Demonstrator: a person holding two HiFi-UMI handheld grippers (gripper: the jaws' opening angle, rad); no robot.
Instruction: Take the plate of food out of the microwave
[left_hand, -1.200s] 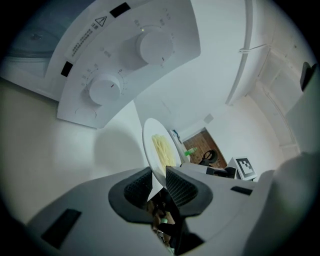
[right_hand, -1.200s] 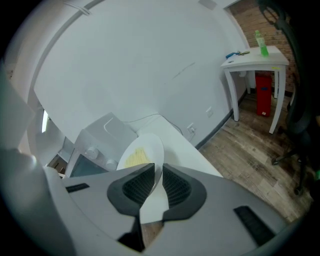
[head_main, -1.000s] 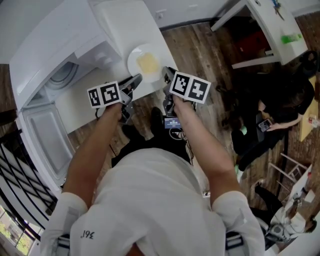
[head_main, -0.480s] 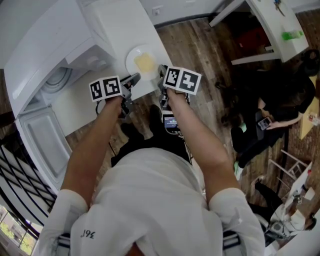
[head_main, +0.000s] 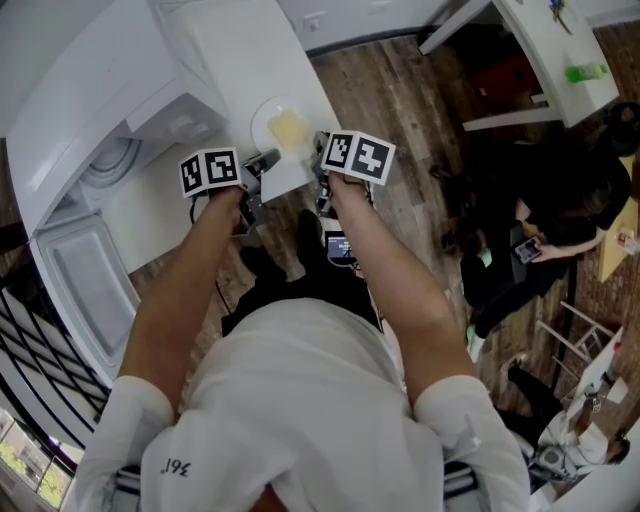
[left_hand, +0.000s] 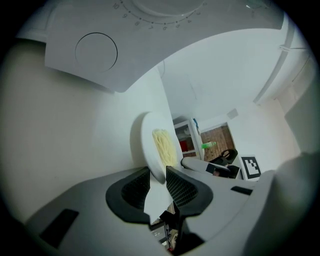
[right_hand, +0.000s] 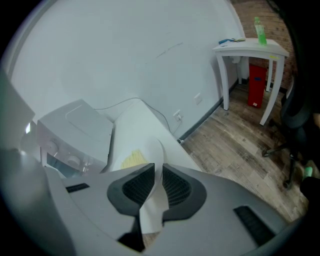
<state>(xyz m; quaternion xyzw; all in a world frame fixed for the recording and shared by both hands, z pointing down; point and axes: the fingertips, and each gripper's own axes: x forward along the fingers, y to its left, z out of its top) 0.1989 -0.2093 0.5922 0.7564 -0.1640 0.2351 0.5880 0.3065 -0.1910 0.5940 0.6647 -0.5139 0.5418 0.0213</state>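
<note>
A white plate (head_main: 283, 127) with pale yellow food (head_main: 289, 127) hangs low over the near corner of the white table (head_main: 240, 60), outside the microwave (head_main: 110, 130). Whether it touches the table I cannot tell. My left gripper (head_main: 266, 158) is shut on the plate's left rim. In the left gripper view its pads (left_hand: 181, 187) pinch the rim of the plate (left_hand: 150, 150). My right gripper (head_main: 322, 146) is shut on the opposite rim, and the right gripper view shows the rim (right_hand: 150, 150) between its pads (right_hand: 174, 187), with the food (right_hand: 134, 159) just beyond.
The microwave's door (head_main: 85, 290) hangs open at the left, its chamber showing a glass turntable (head_main: 125, 155). A black rack (head_main: 40, 350) stands at lower left. At right on the wood floor are a seated person (head_main: 545, 240) and a white desk (head_main: 560, 60) with a green bottle (right_hand: 258, 30).
Both grippers have sunk toward the table's near corner with the plate still held between them. The grips on both rims are unchanged.
</note>
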